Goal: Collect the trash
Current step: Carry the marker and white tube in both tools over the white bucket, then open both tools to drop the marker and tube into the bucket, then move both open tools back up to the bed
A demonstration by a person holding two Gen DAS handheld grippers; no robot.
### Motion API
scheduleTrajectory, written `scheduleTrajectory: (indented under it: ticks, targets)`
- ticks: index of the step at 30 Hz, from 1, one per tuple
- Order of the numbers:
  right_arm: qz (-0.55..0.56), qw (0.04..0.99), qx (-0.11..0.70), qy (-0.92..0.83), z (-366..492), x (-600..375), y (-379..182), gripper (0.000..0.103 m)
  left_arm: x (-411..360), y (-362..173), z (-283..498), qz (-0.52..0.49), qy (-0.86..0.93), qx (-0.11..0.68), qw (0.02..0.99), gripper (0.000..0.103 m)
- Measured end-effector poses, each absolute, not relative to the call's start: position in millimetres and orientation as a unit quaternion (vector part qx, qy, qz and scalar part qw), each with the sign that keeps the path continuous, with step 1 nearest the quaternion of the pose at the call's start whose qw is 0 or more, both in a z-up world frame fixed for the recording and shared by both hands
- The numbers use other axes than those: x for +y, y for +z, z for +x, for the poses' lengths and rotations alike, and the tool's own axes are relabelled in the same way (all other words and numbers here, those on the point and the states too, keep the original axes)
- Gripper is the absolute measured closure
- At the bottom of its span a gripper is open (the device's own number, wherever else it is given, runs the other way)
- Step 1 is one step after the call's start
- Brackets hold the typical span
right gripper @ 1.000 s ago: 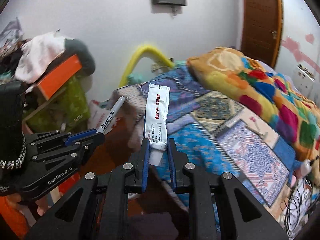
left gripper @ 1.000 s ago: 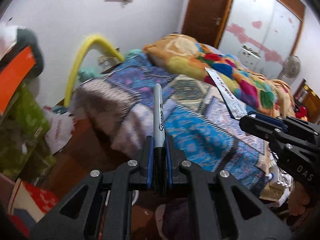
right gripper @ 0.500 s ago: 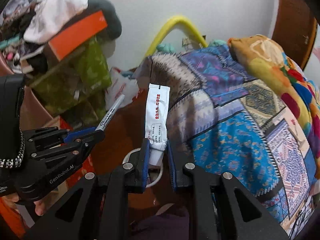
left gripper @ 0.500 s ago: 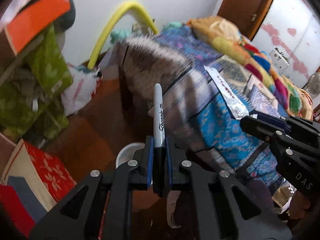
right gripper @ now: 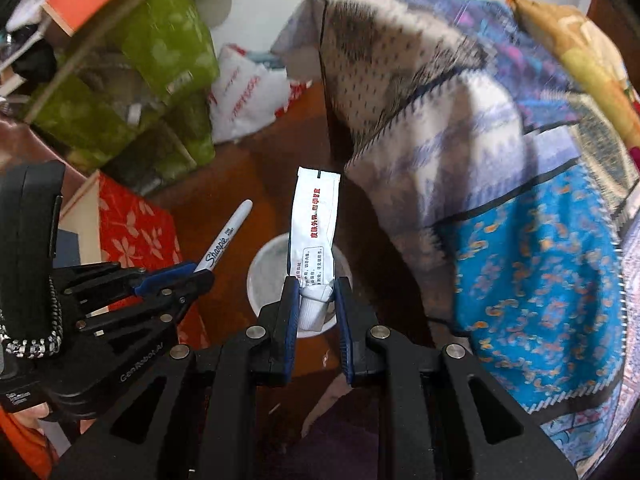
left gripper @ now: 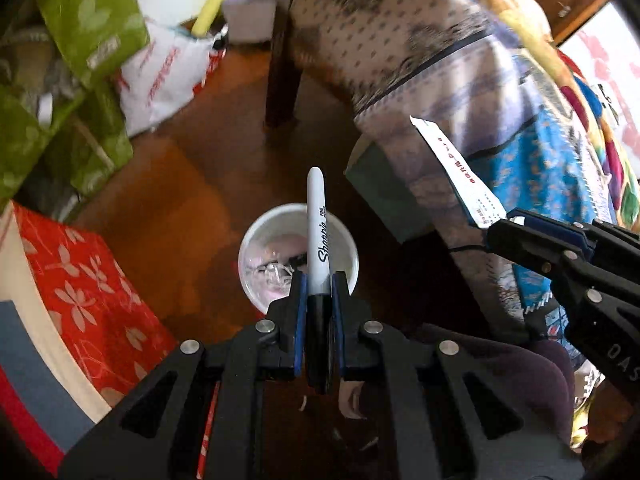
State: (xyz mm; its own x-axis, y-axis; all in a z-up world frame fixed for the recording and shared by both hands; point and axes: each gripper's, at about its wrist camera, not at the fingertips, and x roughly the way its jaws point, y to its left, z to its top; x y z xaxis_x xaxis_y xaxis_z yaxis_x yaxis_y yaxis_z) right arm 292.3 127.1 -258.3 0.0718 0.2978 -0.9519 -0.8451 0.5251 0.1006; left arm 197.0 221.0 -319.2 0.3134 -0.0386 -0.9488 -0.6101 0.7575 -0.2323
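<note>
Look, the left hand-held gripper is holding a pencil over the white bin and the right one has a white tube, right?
Nearly. The left hand-held gripper holds a Sharpie marker, not a pencil, as the left wrist view shows. The rest is right: it is over the white bin, and the right hand-held gripper has the white tube.

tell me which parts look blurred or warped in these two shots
Left wrist view: the bedspread and green bags smear with motion, while the marker stays sharp. Right wrist view: the bedspread blurs, the tube reads crisp. Both curve at the fisheye edges.
</note>
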Motion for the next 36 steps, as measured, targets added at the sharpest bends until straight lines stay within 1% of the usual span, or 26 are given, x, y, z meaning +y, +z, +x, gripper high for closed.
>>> scheduleTrajectory:
  ticks: [5,10,12,13,14,20,27,36]
  targets:
    - [-0.246,0.660,0.581,0.408,303,142,-289,0.087,230,-340,205,-0.301,0.190,0.574,0.737,0.092]
    - [-0.227,0.648,0.594,0.419,308,152,-297,0.085,238,-344,213,-0.323,0.190,0.570,0.731,0.092]
    - [-0.224,0.641,0.606,0.414,311,154,-301,0.079,238,-345,216,-0.319,0.190,0.579,0.726,0.086]
    - [-0.226,0.639,0.611,0.409,313,154,-303,0.073,238,-346,217,-0.311,0.194,0.584,0.724,0.081]
    - [-0.226,0.639,0.613,0.407,314,153,-303,0.071,238,-347,218,-0.303,0.198,0.588,0.724,0.079]
    - [-0.238,0.646,0.602,0.405,314,142,-295,0.071,235,-342,210,-0.295,0.201,0.590,0.724,0.078]
    - [-0.236,0.667,0.574,0.412,311,126,-266,0.071,227,-305,201,-0.283,0.204,0.561,0.751,0.078]
    - [-0.200,0.708,0.523,0.431,308,93,-201,0.071,205,-233,199,-0.244,0.211,0.507,0.799,0.078]
